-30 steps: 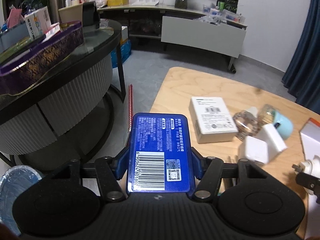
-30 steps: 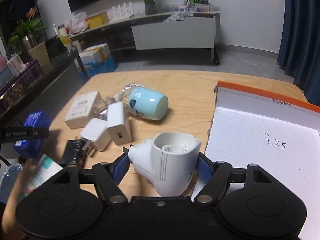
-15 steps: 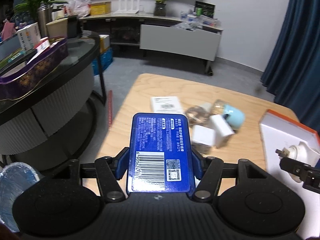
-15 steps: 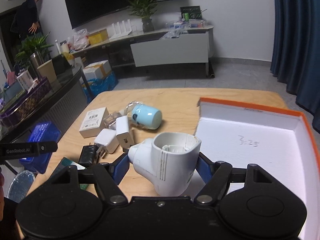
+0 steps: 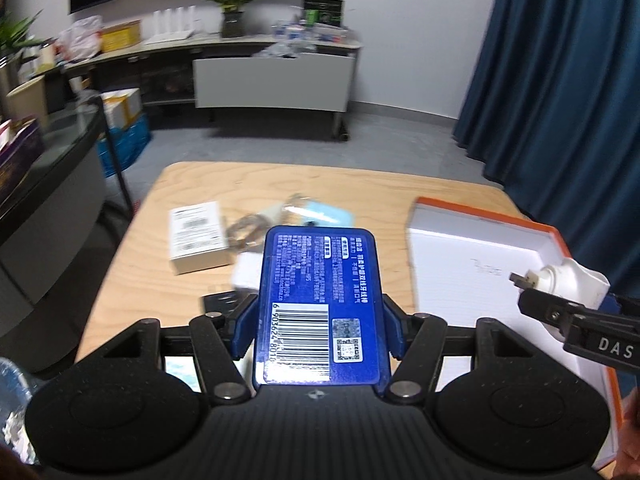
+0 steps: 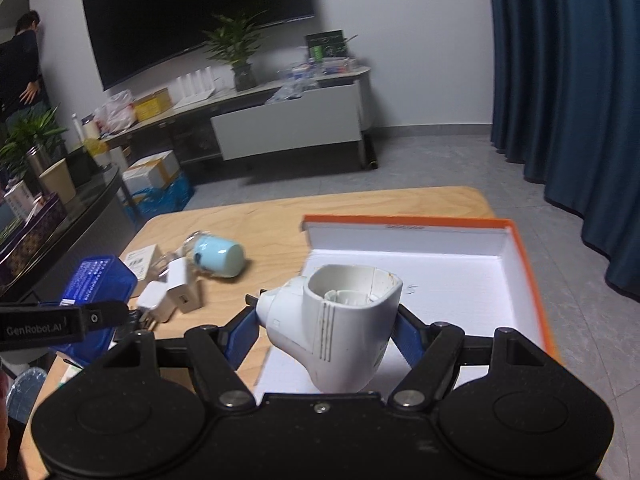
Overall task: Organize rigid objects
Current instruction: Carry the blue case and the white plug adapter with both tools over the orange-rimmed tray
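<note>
The left gripper (image 5: 318,328) clamps a blue case (image 5: 320,304), long axis running forward along the fingers, barcode end nearest the camera. The right gripper (image 6: 326,332) holds a white plug (image 6: 334,324), prongs pointing left, above the near edge of the tray (image 6: 520,248), probably for dropping in.

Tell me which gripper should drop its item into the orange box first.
Right. The right gripper, shut on the white plug-in device, hangs over the near edge of the orange box. The left gripper holds the blue box above the table, left of it.
</note>
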Motion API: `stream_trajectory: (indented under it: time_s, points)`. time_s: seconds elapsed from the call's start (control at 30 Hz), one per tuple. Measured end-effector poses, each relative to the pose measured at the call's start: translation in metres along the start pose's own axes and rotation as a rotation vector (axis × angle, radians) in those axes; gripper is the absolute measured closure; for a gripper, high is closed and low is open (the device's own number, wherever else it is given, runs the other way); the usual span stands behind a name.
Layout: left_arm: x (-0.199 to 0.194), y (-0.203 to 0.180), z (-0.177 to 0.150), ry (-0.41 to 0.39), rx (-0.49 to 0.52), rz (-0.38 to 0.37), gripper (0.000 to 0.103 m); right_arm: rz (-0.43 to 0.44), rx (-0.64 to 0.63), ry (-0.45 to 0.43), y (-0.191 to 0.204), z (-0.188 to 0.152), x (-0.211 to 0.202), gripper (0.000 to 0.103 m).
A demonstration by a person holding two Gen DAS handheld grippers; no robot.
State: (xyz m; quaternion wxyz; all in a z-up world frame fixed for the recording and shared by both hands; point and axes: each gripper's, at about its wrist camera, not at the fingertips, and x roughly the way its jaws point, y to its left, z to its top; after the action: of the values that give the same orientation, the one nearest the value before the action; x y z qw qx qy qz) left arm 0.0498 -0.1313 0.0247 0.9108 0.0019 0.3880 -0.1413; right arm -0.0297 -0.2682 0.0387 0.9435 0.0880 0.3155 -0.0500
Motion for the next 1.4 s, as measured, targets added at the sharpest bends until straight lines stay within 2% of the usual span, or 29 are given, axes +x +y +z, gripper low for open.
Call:
stream_trajectory:
  time_s: [0.33, 0.67, 1.07, 1.4]
  points:
    - [0.011, -0.034, 0.004, 0.010, 0.061, -0.065, 0.041, -0.034, 0.035, -0.037, -0.031, 0.009, -0.011, 0.018]
    - [0.024, -0.056, 0.011, 0.001, 0.120, -0.085, 0.041, -0.053, 0.071, -0.043, -0.060, 0.016, -0.008, 0.018]
    - [0.053, -0.081, 0.018, 0.033, 0.145, -0.109, 0.041, -0.045, 0.101, 0.020, -0.080, 0.031, 0.022, 0.018]
    - [0.075, -0.095, 0.020, 0.071, 0.158, -0.132, 0.041, -0.087, 0.104, 0.078, -0.088, 0.040, 0.055, 0.018]
